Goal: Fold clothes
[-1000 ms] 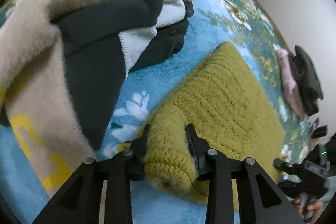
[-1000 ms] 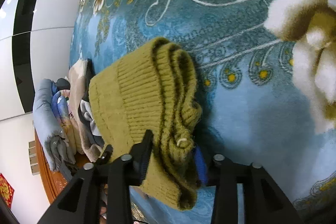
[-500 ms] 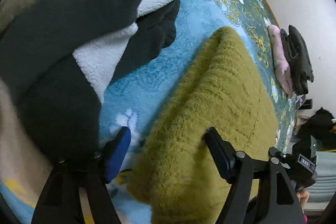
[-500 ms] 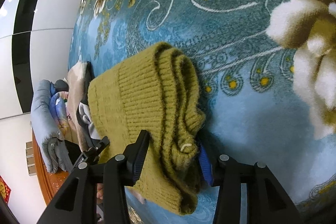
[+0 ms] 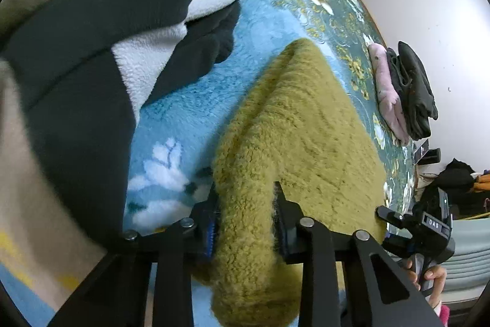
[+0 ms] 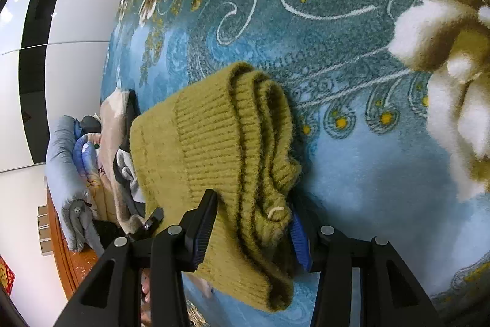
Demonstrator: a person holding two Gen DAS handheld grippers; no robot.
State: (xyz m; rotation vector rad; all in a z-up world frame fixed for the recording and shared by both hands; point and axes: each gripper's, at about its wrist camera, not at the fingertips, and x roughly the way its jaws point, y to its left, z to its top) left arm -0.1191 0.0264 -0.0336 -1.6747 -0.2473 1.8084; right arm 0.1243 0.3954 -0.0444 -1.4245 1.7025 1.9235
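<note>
An olive-green knitted sweater (image 5: 306, 124) lies folded on the blue floral carpet. My left gripper (image 5: 245, 213) is shut on a thick fold at one end of it. In the right wrist view the same sweater (image 6: 208, 143) shows its ribbed hem bunched in layers. My right gripper (image 6: 254, 222) is shut on that bunched hem. The right gripper also shows in the left wrist view (image 5: 422, 229), held by a hand at the sweater's far end.
A heap of beige, black and white fleece clothes (image 5: 92, 29) lies close on the left. A folded pink and dark pile (image 5: 401, 91) sits by the white wall. A grey cushion and more clothes (image 6: 70, 161) lie beyond the sweater. The carpet (image 6: 352, 51) spreads to the right.
My left gripper opened wide half a second ago and has shut again on a fold of the sweater. My right gripper has kept its hold and barely moved.
</note>
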